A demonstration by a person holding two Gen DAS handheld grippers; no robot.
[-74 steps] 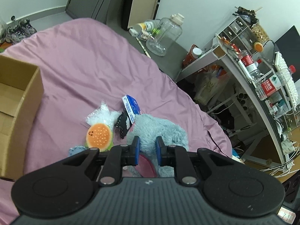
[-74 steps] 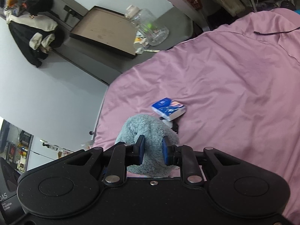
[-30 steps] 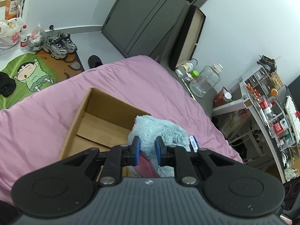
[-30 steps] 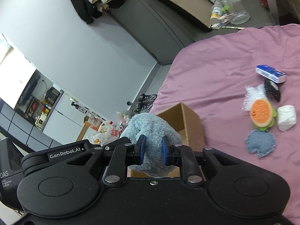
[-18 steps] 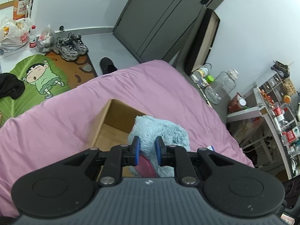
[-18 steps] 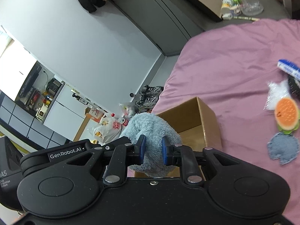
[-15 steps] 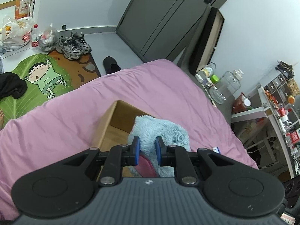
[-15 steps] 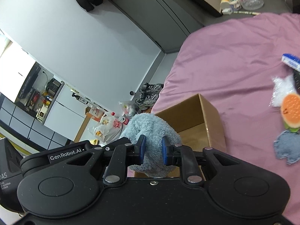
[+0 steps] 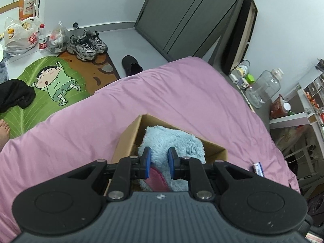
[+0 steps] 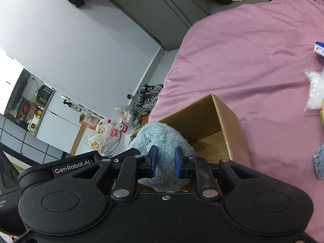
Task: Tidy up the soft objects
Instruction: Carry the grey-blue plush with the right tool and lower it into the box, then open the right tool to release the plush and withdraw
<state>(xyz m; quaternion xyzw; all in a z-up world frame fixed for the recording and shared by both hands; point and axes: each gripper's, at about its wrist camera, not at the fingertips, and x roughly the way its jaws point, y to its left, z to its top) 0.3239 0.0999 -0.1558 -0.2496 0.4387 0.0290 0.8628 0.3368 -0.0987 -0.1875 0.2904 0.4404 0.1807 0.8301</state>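
Fleecy pale-blue plush toy (image 9: 172, 141) pinched by both tools at once: left tool (image 9: 159, 163) clamped on the end with the pink patch, right tool (image 10: 165, 163) clamped on the fur of the other end. Toy hanging over the open cardboard box (image 10: 226, 125), lower part seemingly inside, near the foot edge of the pink bed (image 9: 182, 93). To finish well: lower until the bulk rests on the box floor, keep both ends clear of the walls, then release both tools together so no end drapes over the rim. Count: one plush, one box, two tools. Seen toward the bed's far side: one tissue pack (image 10: 319, 48), one clear bag (image 10: 313, 93), one grey-blue pad (image 10: 319, 165).
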